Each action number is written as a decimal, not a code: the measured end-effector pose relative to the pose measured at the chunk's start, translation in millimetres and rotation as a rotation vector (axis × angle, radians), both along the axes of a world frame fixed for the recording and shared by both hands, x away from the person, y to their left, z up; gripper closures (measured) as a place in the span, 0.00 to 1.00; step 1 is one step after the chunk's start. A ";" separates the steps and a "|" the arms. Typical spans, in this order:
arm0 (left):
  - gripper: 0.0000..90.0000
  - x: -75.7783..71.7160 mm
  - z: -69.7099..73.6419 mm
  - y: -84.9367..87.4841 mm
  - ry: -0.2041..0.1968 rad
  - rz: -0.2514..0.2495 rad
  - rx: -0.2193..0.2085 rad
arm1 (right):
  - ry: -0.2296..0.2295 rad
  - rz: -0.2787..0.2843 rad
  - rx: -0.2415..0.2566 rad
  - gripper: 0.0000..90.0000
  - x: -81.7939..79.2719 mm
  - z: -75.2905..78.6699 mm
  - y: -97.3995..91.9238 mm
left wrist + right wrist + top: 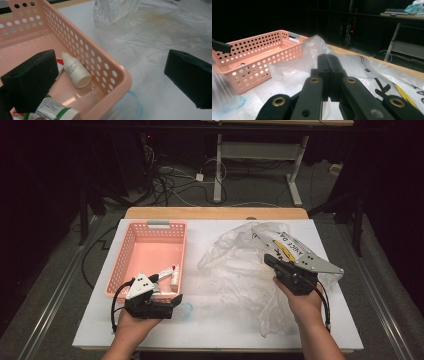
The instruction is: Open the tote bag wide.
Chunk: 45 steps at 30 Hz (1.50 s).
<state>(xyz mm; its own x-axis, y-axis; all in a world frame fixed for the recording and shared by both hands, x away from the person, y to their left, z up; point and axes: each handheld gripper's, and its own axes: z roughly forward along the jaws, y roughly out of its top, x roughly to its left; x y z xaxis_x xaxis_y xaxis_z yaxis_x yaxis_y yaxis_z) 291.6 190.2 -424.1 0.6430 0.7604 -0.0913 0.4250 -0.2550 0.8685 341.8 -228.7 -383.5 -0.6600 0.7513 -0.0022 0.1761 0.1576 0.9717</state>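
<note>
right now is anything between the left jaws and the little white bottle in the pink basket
Nothing visible blocks it. The left gripper hangs open over the near corner of the pink basket. The white bottle lies on the basket floor just past one jaw. The basket's corner wall sits under the gap between the jaws, and a green and white tube lies nearer.

Pink basket (pixel 150 255) blocking left side, crinkly plastic bag (pixel 240 265) covering right side; bare white surface (pixel 210 325) lying open along near edge.
</note>
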 end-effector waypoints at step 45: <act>0.00 18.0 14.3 52.1 0.008 0.147 0.017 | 0.022 0.053 0.014 1.00 -1.3 -1.9 -6.3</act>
<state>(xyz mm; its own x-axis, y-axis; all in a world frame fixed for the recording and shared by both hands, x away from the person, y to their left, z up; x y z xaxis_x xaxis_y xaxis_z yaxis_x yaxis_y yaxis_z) 309.7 242.2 -409.7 0.5239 0.8478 -0.0825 0.4659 -0.2041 0.8609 340.5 -235.0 -385.4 -0.6989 0.7149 0.0228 0.1893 0.1542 0.9697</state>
